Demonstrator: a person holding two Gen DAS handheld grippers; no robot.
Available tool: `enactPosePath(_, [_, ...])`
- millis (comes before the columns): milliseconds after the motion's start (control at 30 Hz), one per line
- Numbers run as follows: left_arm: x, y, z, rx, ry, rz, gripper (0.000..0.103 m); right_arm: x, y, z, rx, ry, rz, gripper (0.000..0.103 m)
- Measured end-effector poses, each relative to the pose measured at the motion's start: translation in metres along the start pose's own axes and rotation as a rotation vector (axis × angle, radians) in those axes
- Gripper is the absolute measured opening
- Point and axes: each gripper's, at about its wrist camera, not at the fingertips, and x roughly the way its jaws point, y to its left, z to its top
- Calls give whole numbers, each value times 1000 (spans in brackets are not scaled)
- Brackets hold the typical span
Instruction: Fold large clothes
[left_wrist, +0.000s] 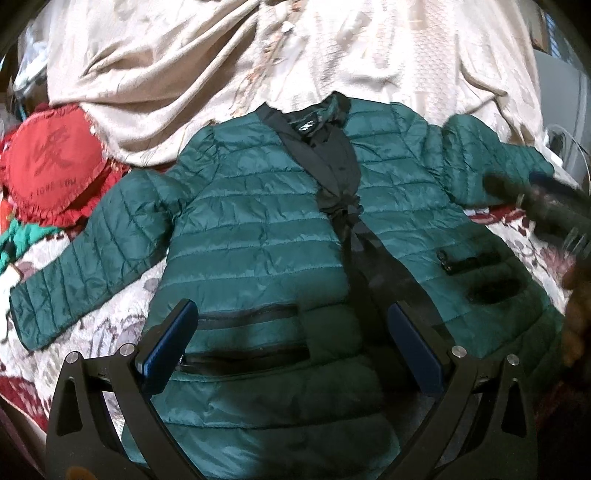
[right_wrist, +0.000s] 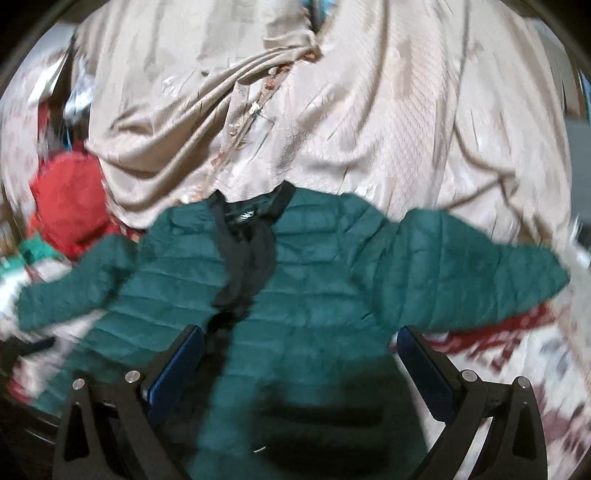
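I see the jacket (left_wrist: 258, 229) spread front-up on the bed (left_wrist: 110, 317), a green quilted puffer with black trim down the front and black pocket openings on both lower panels. Its collar points away from me, toward a heap of beige cloth (left_wrist: 184, 74) bunched up behind it, and both sleeves lie out to the sides. My left gripper (left_wrist: 291, 332) hangs over the lower front of the jacket with its fingers (left_wrist: 170, 347) spread wide and nothing between them; one blue pad sits above the pocket on one side, the other just past the front opening. My right gripper (right_wrist: 301, 360) is over the same lower front, a little toward the other sleeve, and its fingers (right_wrist: 177, 369) are also apart and empty. In the left wrist view the right gripper shows as a dark blurred shape near the far sleeve's cuff, and I cannot tell whether it touches the fabric. The right wrist view is smeared with motion blur, so finer detail on that side is lost to me. A red cushion (left_wrist: 51, 162) with a frilled edge lies beside the near sleeve, partly under the beige cloth. The bed cover is white with a dark red floral pattern.
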Motion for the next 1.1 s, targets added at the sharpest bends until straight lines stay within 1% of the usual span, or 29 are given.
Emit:
enactPosePath(67, [4,9,4,-56,-5,-2,103,19,-1,-7,-5,110,-28,103])
enactPosePath(100, [8,13,8,-74,-6,0,103,23,-3,-6,13,124,-11,103])
enactPosePath(133, [15,14,15,-72,3,7,103,22,-5,-5,28,99,13,103])
enactPosePath(167, [22,16,24,-74,9,20,103,21,-6,-3,34,87,19,103])
enactPosePath(233, [36,25,44,-129,2,49,103,23,-6,-2,34,84,18,103])
enactPosePath(300, [52,35,60,-219,-5,52,103,25,-6,-3,39,97,25,103])
enactPosePath(367, [67,40,65,-254,1,67,103,31,-3,-3,38,122,36,103])
enactPosePath(433, [85,42,61,-264,15,63,103,32,-1,-6,35,133,42,103])
enactPosePath(467, [92,42,56,-265,35,73,103,33,1,-5,29,134,44,103])
enactPosePath(500, [102,44,52,-272,92,86,103,34,3,-5,24,135,44,103])
enactPosePath(533, [110,47,49,-291,140,71,103,35,4,-9,19,138,47,103])
enactPosePath(567, [116,50,46,-313,169,51,103,38,5,-12,12,145,48,103])
enactPosePath(600, [125,52,42,-329,218,46,103,42,7,-13,8,163,50,103])
enactPosePath(667, [135,49,36,-306,272,66,103,52,8,-20,14,210,53,103])
enactPosePath(767, [139,39,37,-253,275,106,103,76,12,-36,12,343,51,103])
enactPosePath(800, [141,34,36,-231,281,123,103,81,12,-40,16,374,55,103])
enactPosePath(900, [144,29,36,-217,285,138,103,86,11,-46,25,394,61,103])
enactPosePath(1100, [146,31,37,-250,295,103,103,93,2,-53,66,424,114,103])
